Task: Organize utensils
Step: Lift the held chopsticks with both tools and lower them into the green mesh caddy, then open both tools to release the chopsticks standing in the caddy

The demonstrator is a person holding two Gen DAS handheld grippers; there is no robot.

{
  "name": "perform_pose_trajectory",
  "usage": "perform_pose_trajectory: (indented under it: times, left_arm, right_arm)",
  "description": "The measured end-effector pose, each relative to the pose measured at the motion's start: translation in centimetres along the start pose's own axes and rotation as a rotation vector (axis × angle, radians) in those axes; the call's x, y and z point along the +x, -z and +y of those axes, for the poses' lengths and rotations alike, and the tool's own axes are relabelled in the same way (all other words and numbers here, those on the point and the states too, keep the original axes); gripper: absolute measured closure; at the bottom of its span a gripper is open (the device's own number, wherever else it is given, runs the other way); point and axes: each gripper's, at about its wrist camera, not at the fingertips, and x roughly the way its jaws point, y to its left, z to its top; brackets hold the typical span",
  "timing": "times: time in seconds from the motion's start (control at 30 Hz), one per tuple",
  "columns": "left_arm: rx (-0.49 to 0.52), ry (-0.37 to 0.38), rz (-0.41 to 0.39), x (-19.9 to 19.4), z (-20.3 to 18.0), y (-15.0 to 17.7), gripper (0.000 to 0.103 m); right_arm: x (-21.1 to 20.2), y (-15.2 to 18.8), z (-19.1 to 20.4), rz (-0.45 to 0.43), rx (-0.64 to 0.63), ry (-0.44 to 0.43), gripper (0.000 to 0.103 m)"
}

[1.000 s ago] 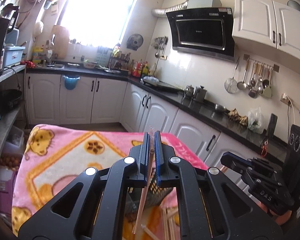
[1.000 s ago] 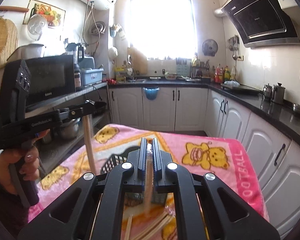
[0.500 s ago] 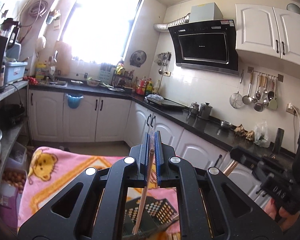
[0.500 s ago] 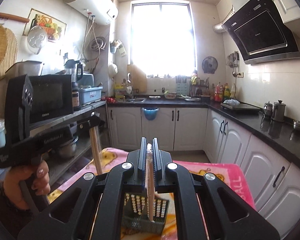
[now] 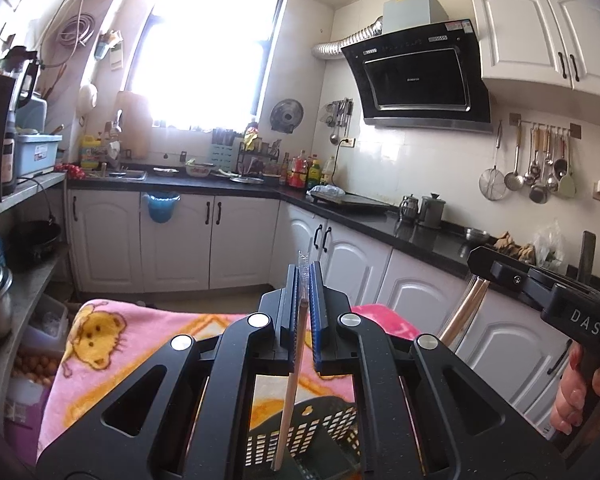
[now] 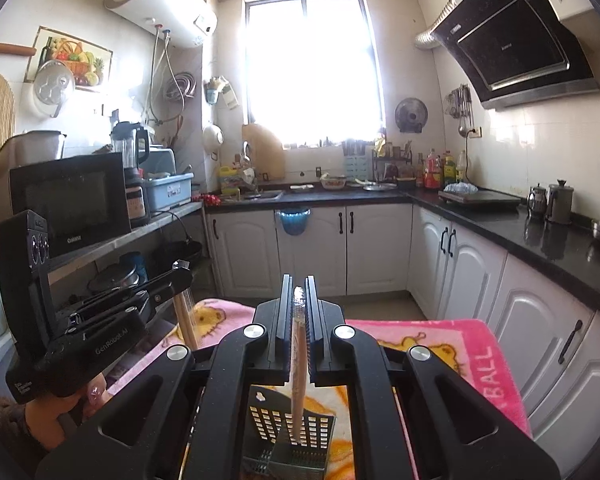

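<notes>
We had the left claw [image 5: 303, 320] clenched on one chopstick [image 5: 290, 392] and the right claw [image 6: 299, 328] clenched on another chopstick [image 6: 298, 380]. Both sticks hung low in the middle of the frame, over the black basket [image 6: 292, 432] on the pink blanket [image 6: 440, 344]. Neither stick looked dropped in yet, so that was left to do. The basket walls were close below. The white cupboards [image 6: 380, 248] stood well apart, leaving room.

free: air above pink blanket [image 6: 452, 344] | obstacle: black perforated basket [image 6: 296, 436] below | right: cabinets [image 6: 540, 320] near
</notes>
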Motion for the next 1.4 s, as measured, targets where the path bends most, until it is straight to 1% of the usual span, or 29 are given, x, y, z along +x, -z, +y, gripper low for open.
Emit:
perform_pose_trajectory:
  times: [0.17, 0.57, 0.87, 0.9, 0.97, 1.0, 1.03, 1.07, 1.1, 1.13, 1.23, 1.3, 1.37, 1.4]
  left_arm:
    - [-0.016, -0.003, 0.008, 0.4, 0.8, 1.3, 0.100]
    - [-0.093, 0.011, 0.079, 1.2, 2.4, 4.9, 0.100]
    - [-0.116, 0.000, 0.098, 0.7, 3.1, 5.9, 0.099]
    - [-0.119, -0.003, 0.098, 0.6, 3.2, 6.0, 0.098]
    - [-0.120, -0.016, 0.100, 0.3, 3.3, 6.1, 0.085]
    - [-0.120, -0.022, 0.104, 0.1, 3.3, 6.2, 0.083]
    - [-0.123, -0.029, 0.108, 0.0, 3.4, 6.2, 0.081]
    - [-0.125, -0.033, 0.112, -0.1, 3.5, 6.3, 0.080]
    - [-0.126, -0.036, 0.115, -0.2, 3.5, 6.4, 0.078]
    - [-0.129, -0.039, 0.118, -0.4, 3.6, 6.4, 0.075]
    - [-0.134, -0.047, 0.123, -0.8, 3.8, 6.6, 0.067]
    - [-0.137, -0.057, 0.122, -1.3, 4.0, 6.7, 0.062]
    - [-0.148, -0.063, 0.120, -1.9, 4.3, 6.8, 0.054]
    - [-0.154, -0.065, 0.118, -2.1, 4.5, 6.8, 0.052]
  right_arm:
    - [1.0, 1.5, -0.1, 0.030, 0.016, 0.003, 0.097]
    - [2.6, 4.8, 0.1, 0.100, 0.064, -0.003, 0.097]
    - [2.9, 6.3, -0.3, 0.130, 0.088, 0.010, 0.097]
    - [2.9, 6.4, -0.4, 0.131, 0.088, 0.014, 0.097]
    - [2.8, 6.6, -0.5, 0.133, 0.092, 0.023, 0.096]
    - [2.8, 6.6, -0.6, 0.135, 0.095, 0.026, 0.096]
    - [2.7, 6.7, -0.8, 0.135, 0.098, 0.030, 0.092]
    - [2.6, 6.8, -0.9, 0.134, 0.100, 0.033, 0.085]
    - [2.5, 6.8, -1.0, 0.132, 0.103, 0.038, 0.081]
    - [2.3, 6.9, -1.2, 0.129, 0.104, 0.044, 0.078]
    - [1.8, 7.1, -1.5, 0.126, 0.107, 0.056, 0.076]
    - [1.4, 7.2, -1.7, 0.124, 0.109, 0.061, 0.073]
    - [0.8, 7.2, -1.9, 0.115, 0.110, 0.068, 0.068]
    - [0.6, 7.2, -2.0, 0.113, 0.109, 0.072, 0.066]
